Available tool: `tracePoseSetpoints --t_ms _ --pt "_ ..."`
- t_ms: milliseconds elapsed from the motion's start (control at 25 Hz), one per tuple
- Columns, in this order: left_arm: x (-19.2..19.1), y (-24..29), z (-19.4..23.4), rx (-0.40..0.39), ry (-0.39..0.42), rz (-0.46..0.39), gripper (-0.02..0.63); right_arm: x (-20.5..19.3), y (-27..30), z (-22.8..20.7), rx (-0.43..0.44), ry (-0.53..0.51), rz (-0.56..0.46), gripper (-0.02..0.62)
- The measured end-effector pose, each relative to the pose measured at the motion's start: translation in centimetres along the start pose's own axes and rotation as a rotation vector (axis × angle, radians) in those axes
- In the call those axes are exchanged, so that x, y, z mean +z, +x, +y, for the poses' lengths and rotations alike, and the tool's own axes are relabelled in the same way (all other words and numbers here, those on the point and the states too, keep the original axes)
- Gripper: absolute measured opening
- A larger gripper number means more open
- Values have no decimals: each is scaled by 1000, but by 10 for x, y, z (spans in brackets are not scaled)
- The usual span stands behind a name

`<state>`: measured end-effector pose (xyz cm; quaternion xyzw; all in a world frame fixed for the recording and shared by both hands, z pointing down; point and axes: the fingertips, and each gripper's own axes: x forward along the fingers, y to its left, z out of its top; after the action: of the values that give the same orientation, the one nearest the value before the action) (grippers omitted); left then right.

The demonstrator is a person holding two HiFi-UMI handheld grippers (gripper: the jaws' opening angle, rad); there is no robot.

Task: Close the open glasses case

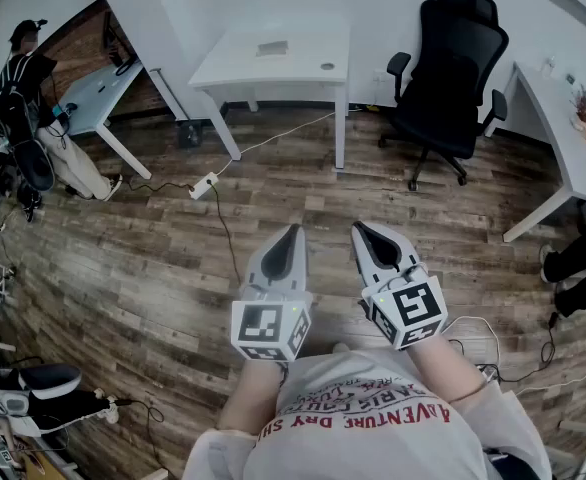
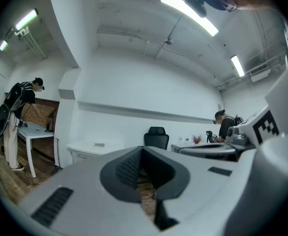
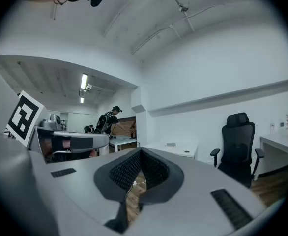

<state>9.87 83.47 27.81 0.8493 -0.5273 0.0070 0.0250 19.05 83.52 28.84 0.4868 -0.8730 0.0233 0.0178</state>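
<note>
No glasses case shows clearly in any view. A small flat grey item (image 1: 271,48) lies on the far white table (image 1: 303,68); it is too small to identify. It also appears as a speck, the grey item (image 2: 99,144), in the left gripper view. Both grippers are held side by side at waist height over the wooden floor, pointing toward that table. My left gripper (image 1: 292,232) is shut with nothing in it, its jaws meeting at the tip (image 2: 143,152). My right gripper (image 1: 360,230) is likewise shut and empty (image 3: 140,152).
A black office chair (image 1: 451,68) stands right of the table. A second white desk (image 1: 563,143) runs along the right wall. A power strip (image 1: 204,185) and cables lie on the floor. A person (image 1: 25,78) stands at a desk (image 1: 93,93) far left.
</note>
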Motion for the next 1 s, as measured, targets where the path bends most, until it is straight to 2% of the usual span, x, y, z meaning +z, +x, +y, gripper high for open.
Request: tracePoseSetpoints --t_ms 720,1000 --pt "-19 32 -1 -15 -15 60 -3 -20 20 -30 0 72 38 11" --pt "-31 63 36 -6 -24 98 -3 -35 63 -36 16 112 80 11"
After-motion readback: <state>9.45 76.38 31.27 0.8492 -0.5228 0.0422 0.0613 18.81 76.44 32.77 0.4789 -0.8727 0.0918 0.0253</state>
